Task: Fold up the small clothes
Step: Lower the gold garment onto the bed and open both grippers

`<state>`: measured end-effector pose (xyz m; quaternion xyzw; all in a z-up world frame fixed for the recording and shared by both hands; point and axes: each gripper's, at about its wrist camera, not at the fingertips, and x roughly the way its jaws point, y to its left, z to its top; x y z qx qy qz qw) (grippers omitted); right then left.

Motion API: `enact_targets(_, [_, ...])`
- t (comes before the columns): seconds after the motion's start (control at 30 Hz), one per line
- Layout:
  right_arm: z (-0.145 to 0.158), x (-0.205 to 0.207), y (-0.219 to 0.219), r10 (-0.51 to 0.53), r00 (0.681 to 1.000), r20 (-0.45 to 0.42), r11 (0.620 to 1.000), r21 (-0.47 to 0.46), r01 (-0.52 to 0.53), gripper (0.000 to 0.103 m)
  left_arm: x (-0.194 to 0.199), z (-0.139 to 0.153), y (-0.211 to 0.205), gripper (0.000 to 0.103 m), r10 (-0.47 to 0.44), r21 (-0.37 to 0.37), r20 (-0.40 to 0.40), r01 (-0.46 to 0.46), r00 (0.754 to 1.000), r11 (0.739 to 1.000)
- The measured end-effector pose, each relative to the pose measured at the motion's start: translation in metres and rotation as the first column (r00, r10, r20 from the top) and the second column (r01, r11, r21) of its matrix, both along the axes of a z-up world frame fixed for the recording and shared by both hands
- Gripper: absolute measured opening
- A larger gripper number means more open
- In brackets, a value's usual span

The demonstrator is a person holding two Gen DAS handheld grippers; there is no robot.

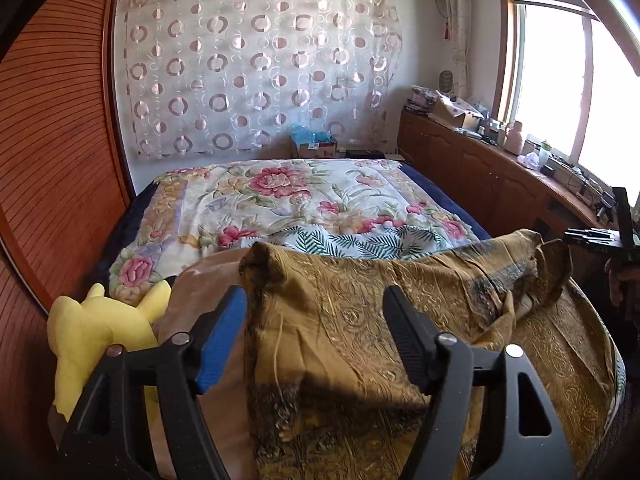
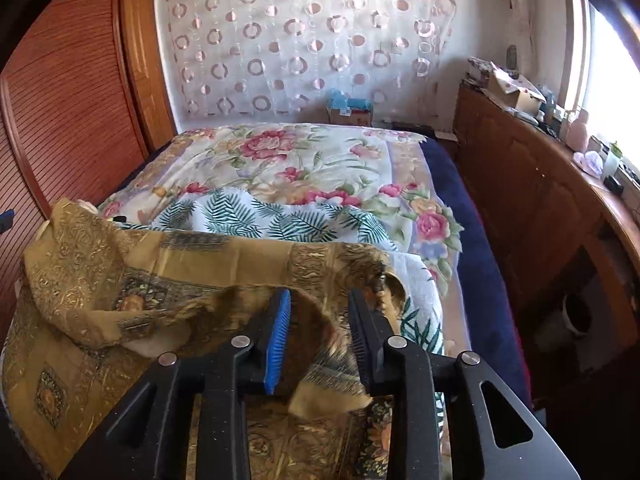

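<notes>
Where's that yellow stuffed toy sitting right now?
In the left wrist view the yellow stuffed toy lies at the lower left, on the bed beside the gold patterned cloth and just left of the left gripper.

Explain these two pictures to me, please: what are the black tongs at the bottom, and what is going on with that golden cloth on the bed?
There is no robot here. A person holds a hand tool in each hand, each with two jaws and a small wide-angle camera looking forward along them. One picture comes from the left gripper, the other from the right gripper.

Both look over a bed with a floral blanket and a leaf-print cloth. Nearest lies the golden patterned cloth, doubled over on itself. A yellow soft toy sits at its left.

Both grippers' jaws stand open. The cloth lies between each pair, but neither pair pinches it, so nothing is held.
</notes>
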<state>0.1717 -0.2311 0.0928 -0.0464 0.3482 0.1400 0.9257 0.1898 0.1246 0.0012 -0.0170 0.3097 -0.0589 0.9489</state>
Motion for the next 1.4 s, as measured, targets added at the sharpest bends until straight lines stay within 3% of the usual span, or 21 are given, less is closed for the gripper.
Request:
enact_targets(0.2, [-0.023, -0.008, 0.027, 0.062, 0.998, 0.014, 0.998, 0.03, -0.063, 0.041, -0.017, -0.015, -0.007, 0.075, -0.001, 0.011, -0.021, 0.002, 1.0, 1.0])
enact_targets(0.37, [-0.043, 0.004, 0.049, 0.09, 0.995, -0.029, 0.994, 0.066, -0.088, 0.041, -0.022, -0.027, -0.005, 0.075, 0.002, 0.019, -0.041, -0.001, 0.999, 1.0])
enact_targets(0.53, [-0.061, 0.016, 0.059, 0.064, 0.988, -0.142, 0.99, 0.134, -0.045, 0.041, -0.031, -0.033, 0.0, 0.075, 0.026, 0.013, -0.047, -0.025, 0.999, 1.0])
enact_targets(0.73, [-0.058, 0.032, 0.052, 0.014, 0.978, -0.207, 0.983, 0.184, 0.025, 0.041, -0.04, -0.039, 0.006, 0.075, 0.04, 0.002, -0.048, -0.04, 0.998, 0.999])
enact_targets(0.9, [-0.069, 0.046, 0.049, -0.025, 0.967, -0.254, 0.984, 0.164, 0.069, 0.041, -0.042, -0.045, 0.007, 0.075, 0.038, -0.006, -0.058, -0.039, 0.998, 0.999])
enact_targets(0.97, [-0.072, 0.048, 0.05, -0.033, 0.965, -0.262, 0.985, 0.155, 0.076, 0.031, -0.043, -0.046, 0.007, 0.075, 0.038, -0.006, -0.061, -0.038, 0.997, 0.999])
enact_targets(1.03, [-0.075, 0.049, 0.049, -0.031, 0.965, -0.261, 0.986, 0.149, 0.072, 0.012, -0.044, -0.047, 0.008, 0.075, 0.04, -0.003, -0.059, -0.041, 0.997, 0.999])
enact_targets(1.07, [-0.075, 0.049, 0.049, -0.019, 0.967, -0.255, 0.986, 0.157, 0.061, 0.008, -0.045, -0.047, 0.009, 0.075, 0.043, -0.002, -0.058, -0.043, 0.997, 0.999])
enact_targets(1.2, [-0.062, 0.028, 0.045, 0.038, 0.983, -0.177, 0.978, 0.208, 0.0, 0.007, -0.05, -0.044, 0.014, 0.074, 0.054, -0.008, -0.046, -0.054, 0.998, 0.999])
enact_targets(1.4, [-0.035, -0.046, 0.02, 0.097, 0.993, -0.066, 0.959, 0.274, -0.075, 0.006, -0.058, -0.042, 0.016, 0.065, 0.032, -0.024, -0.039, -0.033, 0.999, 0.999])
